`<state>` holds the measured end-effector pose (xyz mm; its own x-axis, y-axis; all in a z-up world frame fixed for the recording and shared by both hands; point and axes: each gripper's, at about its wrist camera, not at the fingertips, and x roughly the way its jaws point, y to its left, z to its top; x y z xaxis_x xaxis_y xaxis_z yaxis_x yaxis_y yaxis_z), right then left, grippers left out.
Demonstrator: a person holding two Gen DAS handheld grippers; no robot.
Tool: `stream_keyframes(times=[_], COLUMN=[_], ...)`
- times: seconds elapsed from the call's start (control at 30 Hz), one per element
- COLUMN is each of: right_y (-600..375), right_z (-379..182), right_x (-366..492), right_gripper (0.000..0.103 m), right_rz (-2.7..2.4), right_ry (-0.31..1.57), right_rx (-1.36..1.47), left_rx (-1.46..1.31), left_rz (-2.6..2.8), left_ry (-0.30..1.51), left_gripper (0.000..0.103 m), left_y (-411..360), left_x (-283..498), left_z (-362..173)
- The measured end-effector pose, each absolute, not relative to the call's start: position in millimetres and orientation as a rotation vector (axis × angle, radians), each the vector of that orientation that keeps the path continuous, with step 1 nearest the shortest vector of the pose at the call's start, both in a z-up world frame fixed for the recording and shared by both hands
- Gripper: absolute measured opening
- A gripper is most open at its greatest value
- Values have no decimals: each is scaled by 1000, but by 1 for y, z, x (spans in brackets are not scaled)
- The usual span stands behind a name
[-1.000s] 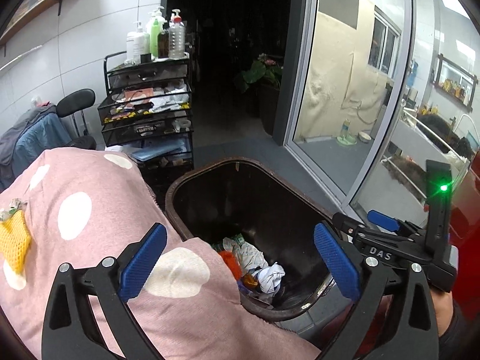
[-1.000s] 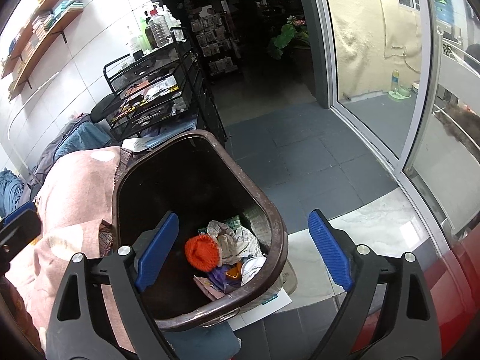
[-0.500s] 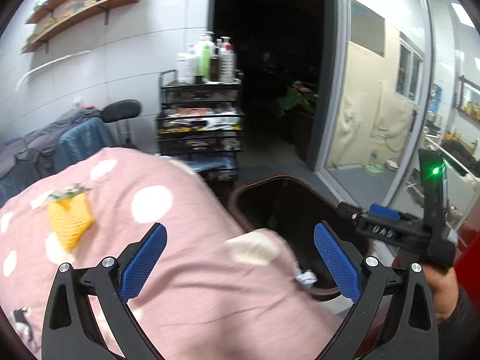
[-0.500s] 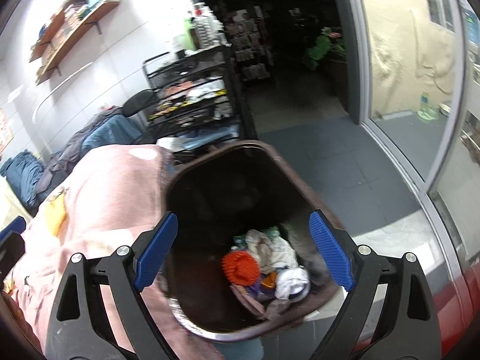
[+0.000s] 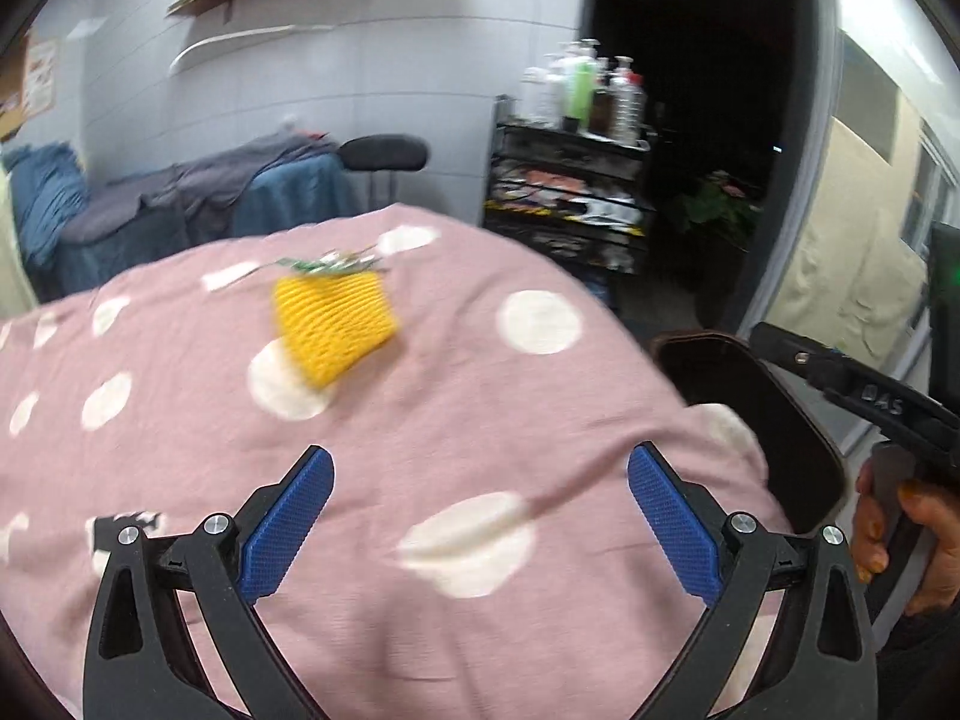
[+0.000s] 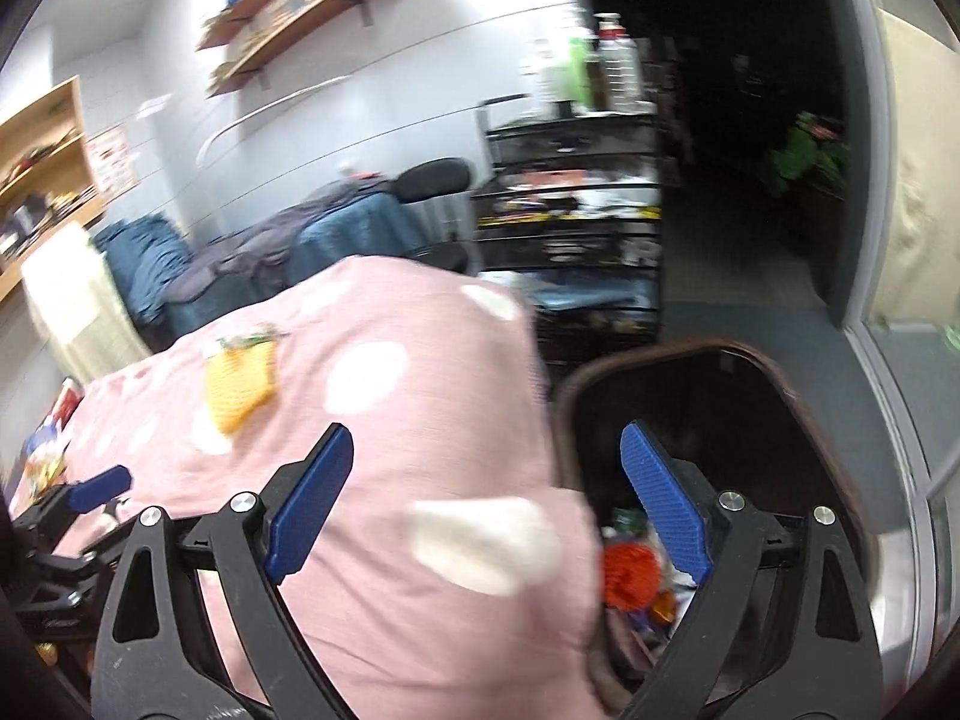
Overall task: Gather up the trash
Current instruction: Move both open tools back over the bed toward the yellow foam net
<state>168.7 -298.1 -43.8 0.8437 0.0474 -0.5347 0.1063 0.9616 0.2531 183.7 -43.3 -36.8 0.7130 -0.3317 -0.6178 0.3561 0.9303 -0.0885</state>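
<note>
A yellow foam net [image 5: 333, 324] with a small green scrap lies on a pink polka-dot cloth [image 5: 420, 420]; it also shows in the right wrist view, the yellow net [image 6: 240, 387]. My left gripper [image 5: 477, 525] is open and empty, low over the cloth, short of the net. My right gripper [image 6: 486, 507] is open and empty over the cloth's right edge and a dark brown bin [image 6: 798, 420]. Inside the bin lie an orange net [image 6: 627, 576] and other crumpled trash. The bin [image 5: 774, 420] is partly hidden by the cloth in the left wrist view.
A black wire cart [image 5: 570, 204] with bottles on top stands behind. Left of it is a chair draped in blue and grey clothes [image 5: 198, 204]. A dark doorway and a glass door [image 6: 900, 240] lie to the right. Packets [image 6: 42, 456] sit at the cloth's left edge.
Both grippers swung left, away from over the bin and toward the pink cloth. The yellow net came from the left edge toward the middle of the left wrist view. Both stayed open.
</note>
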Motion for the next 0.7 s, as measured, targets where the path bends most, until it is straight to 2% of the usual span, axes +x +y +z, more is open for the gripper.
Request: stream_keyframes(times=[0.3, 0.53, 0.7], right_y=[-238, -208, -206], right_z=[-37, -37, -39], right_x=[210, 219, 213], right_gripper=[90, 90, 90], right_rz=[125, 162, 162], right_ry=[611, 633, 645], right_rx=[254, 249, 250], left_rx=[-49, -62, -29], left_rz=[-267, -290, -248], left_ry=[710, 773, 832], left_gripper=[97, 97, 94], left_y=[16, 14, 2], left_x=[219, 271, 318], left_z=[-42, -48, -61])
